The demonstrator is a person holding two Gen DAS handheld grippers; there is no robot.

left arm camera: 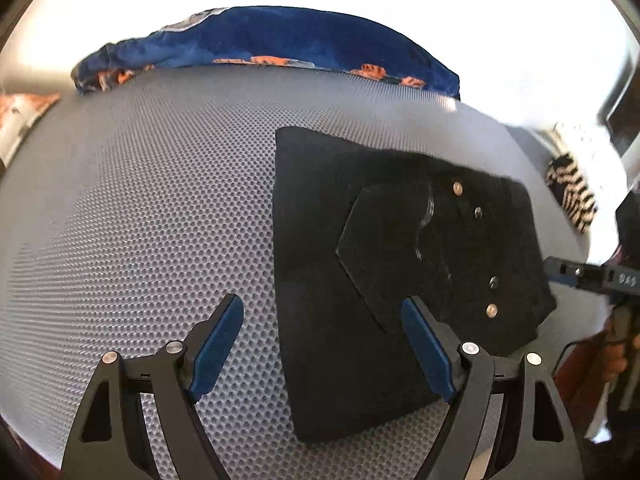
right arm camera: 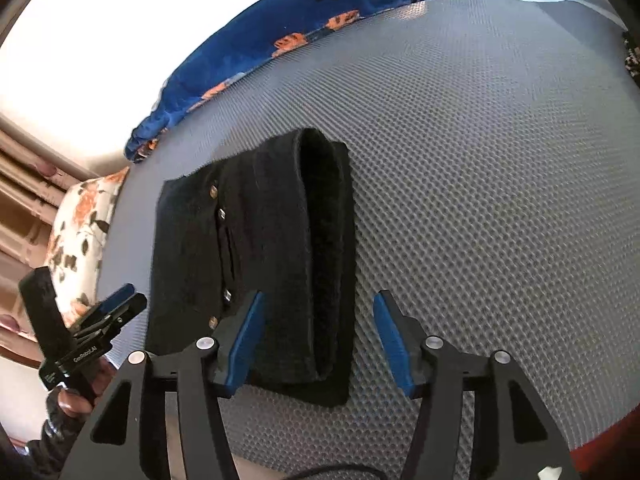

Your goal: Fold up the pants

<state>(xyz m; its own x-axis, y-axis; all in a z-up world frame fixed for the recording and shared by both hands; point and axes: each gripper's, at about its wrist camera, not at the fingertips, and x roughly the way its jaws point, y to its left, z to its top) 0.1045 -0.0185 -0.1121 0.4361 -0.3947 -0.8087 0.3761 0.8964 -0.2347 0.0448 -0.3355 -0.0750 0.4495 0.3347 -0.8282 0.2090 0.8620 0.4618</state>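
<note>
Pants: black pants (right arm camera: 256, 264) lay folded on the grey mat (right arm camera: 480, 160).
Left gripper (left arm camera: 322, 344): my jaws stood wide apart, empty.
Right gripper (right arm camera: 316, 340): my jaws stood apart, gripping nothing.

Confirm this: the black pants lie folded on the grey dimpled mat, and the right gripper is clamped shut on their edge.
Not quite. The black pants do lie folded on the grey dimpled mat, but the right gripper is open, its blue pads apart and pressing on nothing. The right wrist view shows it.
</note>
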